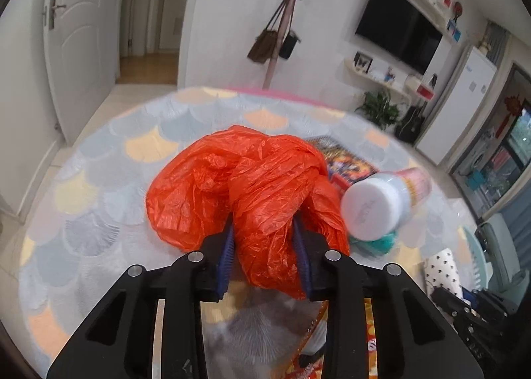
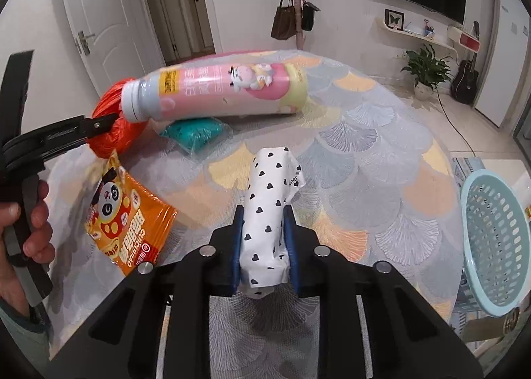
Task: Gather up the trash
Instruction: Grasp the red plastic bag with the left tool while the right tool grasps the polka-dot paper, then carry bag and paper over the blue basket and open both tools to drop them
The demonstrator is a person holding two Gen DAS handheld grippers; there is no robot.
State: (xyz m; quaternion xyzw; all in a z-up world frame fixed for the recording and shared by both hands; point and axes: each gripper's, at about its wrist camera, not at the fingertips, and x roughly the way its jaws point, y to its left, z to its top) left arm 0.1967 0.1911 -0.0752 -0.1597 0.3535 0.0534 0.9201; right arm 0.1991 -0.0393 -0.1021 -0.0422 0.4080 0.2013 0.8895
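Note:
My left gripper (image 1: 264, 246) is shut on a crumpled orange plastic bag (image 1: 252, 186), held just above the round table. From the right wrist view the same bag (image 2: 113, 137) shows at the left, pinched by the left gripper. My right gripper (image 2: 264, 236) is shut on a white wrapper with black hearts (image 2: 268, 210), over the table. A pink bottle (image 2: 215, 90) lies on its side near the bag; its white cap end (image 1: 371, 206) shows in the left wrist view. An orange panda snack bag (image 2: 129, 226) and a teal packet (image 2: 195, 135) lie on the table.
A light-blue mesh basket (image 2: 497, 246) stands past the table's right edge. A colourful flat packet (image 1: 348, 163) lies behind the orange bag. The table has a scale-patterned cloth (image 2: 381, 163). A coat stand with bags (image 2: 295, 14) is behind the table.

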